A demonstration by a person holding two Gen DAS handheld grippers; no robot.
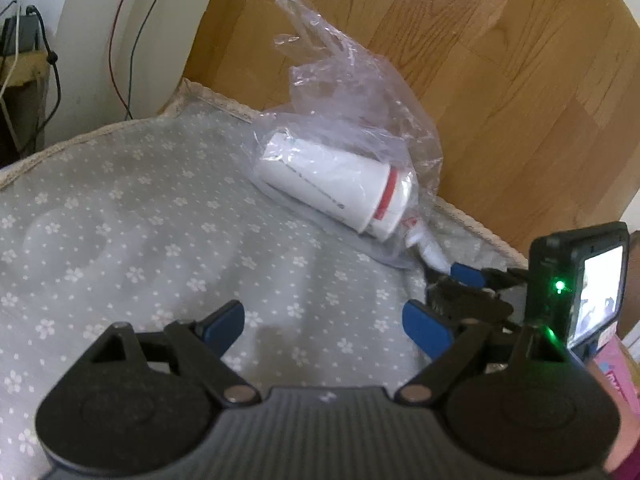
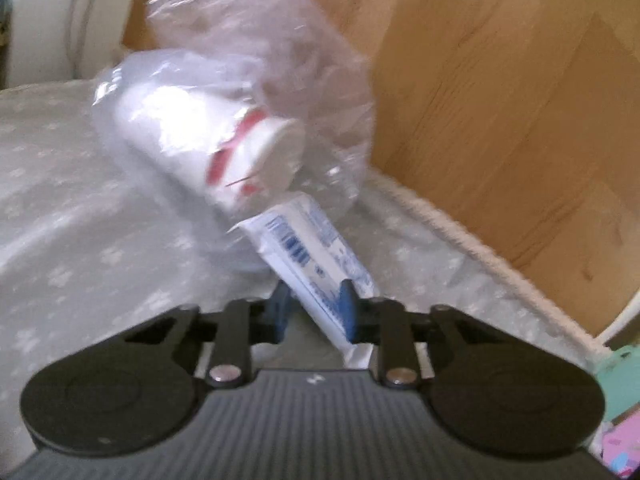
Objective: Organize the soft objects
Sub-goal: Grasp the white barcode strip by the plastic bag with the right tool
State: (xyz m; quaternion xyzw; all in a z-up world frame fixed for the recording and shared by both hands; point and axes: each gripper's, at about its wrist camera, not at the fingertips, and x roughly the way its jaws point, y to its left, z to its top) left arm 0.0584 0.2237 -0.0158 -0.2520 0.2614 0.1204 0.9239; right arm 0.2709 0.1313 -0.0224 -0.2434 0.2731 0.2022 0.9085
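My right tool [image 2: 314,306] grips the tube [image 2: 308,248], which runs lengthwise ahead into the bag [image 2: 256,80]; my left tool [image 1: 324,320] gapes beside it.

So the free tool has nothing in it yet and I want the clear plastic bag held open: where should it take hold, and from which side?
Grip the bag's loose handle loops, coming from above with the open left tool. They stand up free of the white bottle lying inside, so thin film can be pinched without catching it. The right tool grips the tube at the bag's near end.
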